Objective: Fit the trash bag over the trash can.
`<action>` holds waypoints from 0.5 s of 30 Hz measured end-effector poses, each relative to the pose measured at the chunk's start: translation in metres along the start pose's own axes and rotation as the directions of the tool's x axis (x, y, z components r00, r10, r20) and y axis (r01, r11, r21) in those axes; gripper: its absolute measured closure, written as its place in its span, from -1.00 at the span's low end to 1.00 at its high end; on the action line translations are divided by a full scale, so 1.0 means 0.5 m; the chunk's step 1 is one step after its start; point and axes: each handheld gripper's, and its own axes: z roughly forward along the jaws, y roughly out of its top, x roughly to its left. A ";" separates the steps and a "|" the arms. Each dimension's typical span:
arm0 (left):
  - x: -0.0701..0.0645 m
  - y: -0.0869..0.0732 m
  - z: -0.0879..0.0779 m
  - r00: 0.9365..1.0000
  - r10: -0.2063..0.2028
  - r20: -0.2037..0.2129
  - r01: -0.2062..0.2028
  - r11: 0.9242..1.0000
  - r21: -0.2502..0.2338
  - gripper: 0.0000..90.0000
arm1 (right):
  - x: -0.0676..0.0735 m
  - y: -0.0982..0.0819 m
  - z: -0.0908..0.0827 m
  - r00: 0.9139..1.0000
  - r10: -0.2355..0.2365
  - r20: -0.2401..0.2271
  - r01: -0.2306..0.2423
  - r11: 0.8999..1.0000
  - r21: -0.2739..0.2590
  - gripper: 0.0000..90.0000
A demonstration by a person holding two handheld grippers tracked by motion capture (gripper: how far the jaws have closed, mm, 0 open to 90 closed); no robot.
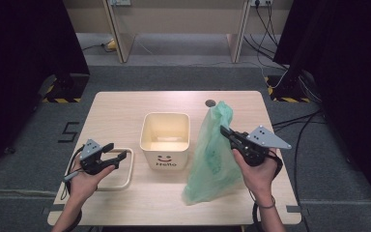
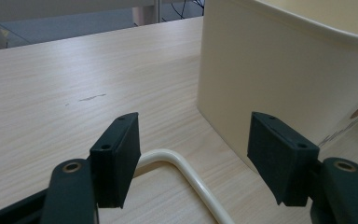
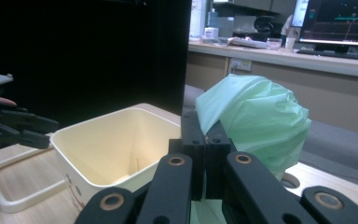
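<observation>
Near the front edge of the table, toward its left corner, the left gripper stood with jaws wide apart and nothing between them, poised over the cream wire handle frame that lay flat on the wood. Toward the front right corner, the right gripper was clamped on the upper part of a green plastic bag, which hung down with its bottom seemingly brushing the tabletop, though that contact was hard to judge. Between the two, at the table's middle, stood the cream bin, open-topped, just left of the bag.
</observation>
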 end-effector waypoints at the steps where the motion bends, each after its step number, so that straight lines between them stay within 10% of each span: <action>1: 0.000 0.000 0.000 1.000 0.000 0.001 0.000 1.000 -0.001 -0.26 | 0.003 0.004 -0.004 1.000 0.003 -0.005 -0.003 1.000 -0.006 1.00; 15: -0.001 0.000 0.002 1.000 -0.003 -0.001 0.003 1.000 -0.006 -0.25 | 0.021 0.046 -0.040 0.998 -0.023 -0.050 0.019 0.997 -0.072 1.00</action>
